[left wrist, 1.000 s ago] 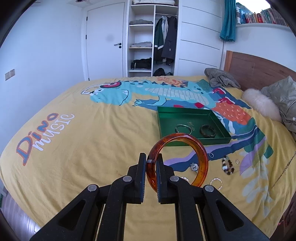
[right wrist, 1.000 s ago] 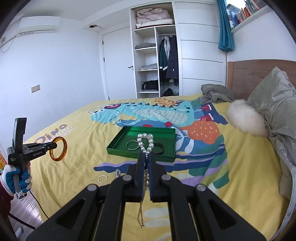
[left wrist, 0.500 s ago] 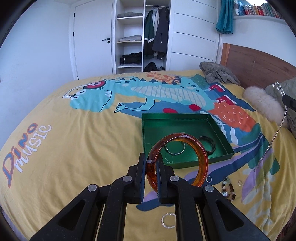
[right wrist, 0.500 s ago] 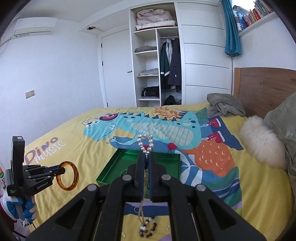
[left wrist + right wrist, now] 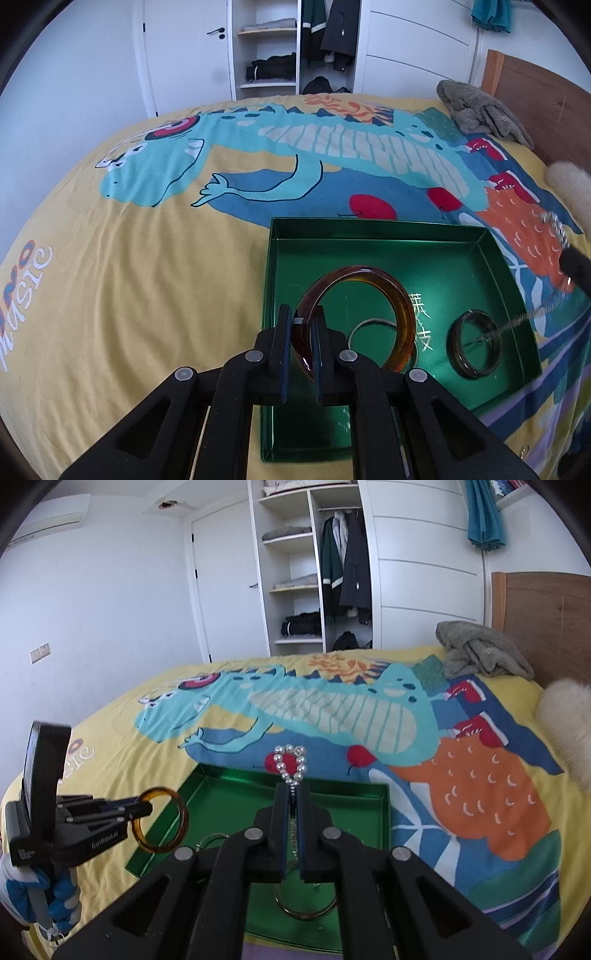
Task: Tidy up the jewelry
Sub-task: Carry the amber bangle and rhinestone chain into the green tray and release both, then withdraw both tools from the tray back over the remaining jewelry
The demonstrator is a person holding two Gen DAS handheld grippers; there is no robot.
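My left gripper is shut on an amber bangle and holds it over the near left part of the green tray on the bed. It also shows in the right wrist view with the amber bangle. My right gripper is shut on a pearl necklace, above the green tray. The chain hangs down toward a dark bangle in the tray. A thin silver bangle lies in the tray behind the amber one.
The bed has a yellow dinosaur cover. A grey cloth and a white fluffy pillow lie by the wooden headboard. An open wardrobe stands behind the bed.
Both grippers moved forward and lower over the tray. The amber bangle now hangs over the tray's inside, and the necklace chain has come down into the tray.
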